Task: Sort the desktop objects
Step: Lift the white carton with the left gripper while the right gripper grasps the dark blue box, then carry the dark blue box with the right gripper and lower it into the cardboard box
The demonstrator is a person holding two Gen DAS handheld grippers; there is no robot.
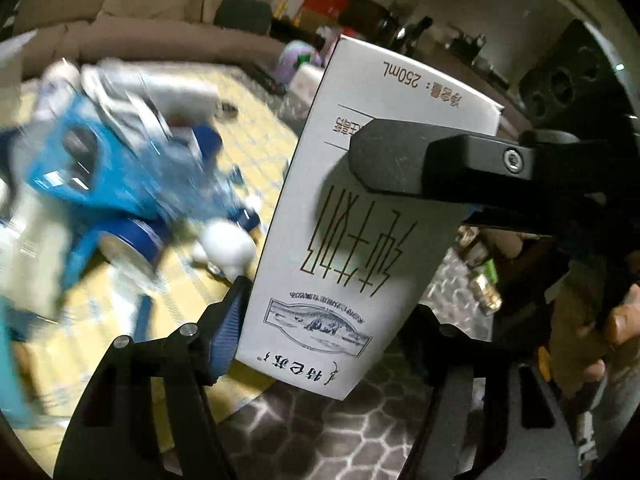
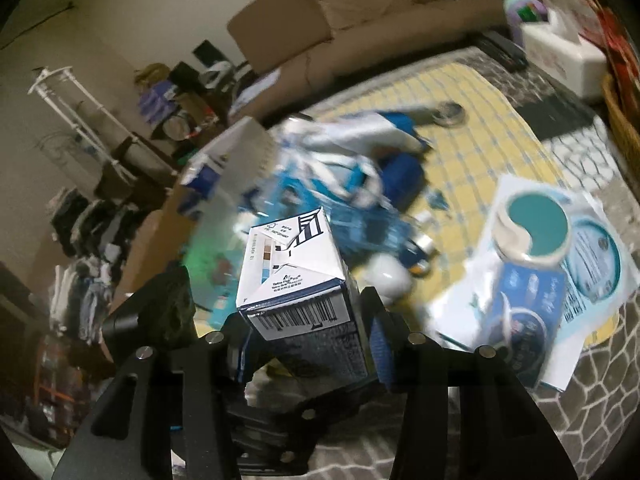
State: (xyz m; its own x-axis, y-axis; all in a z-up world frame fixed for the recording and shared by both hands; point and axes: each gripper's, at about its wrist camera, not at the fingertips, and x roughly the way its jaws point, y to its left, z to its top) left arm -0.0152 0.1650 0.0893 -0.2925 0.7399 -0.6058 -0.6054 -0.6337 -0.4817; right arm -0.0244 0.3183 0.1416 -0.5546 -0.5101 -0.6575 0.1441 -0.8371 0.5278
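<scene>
A white 250 mL milk carton with upside-down print is held in the air, clamped by both grippers. My left gripper is shut on its lower part, a blue-padded finger on its left edge. The right gripper's black finger presses its face from the right. In the right wrist view the carton shows its folded end and barcode between the right gripper's fingers, shut on it. A blurred blue-and-white pile of packaging lies on the yellow checked cloth.
A teal-lidded jar and a blue box sit on printed sheets at the right. A white tissue box and wicker basket stand at the far right. A brown sofa lies behind. A small white round object lies on the cloth.
</scene>
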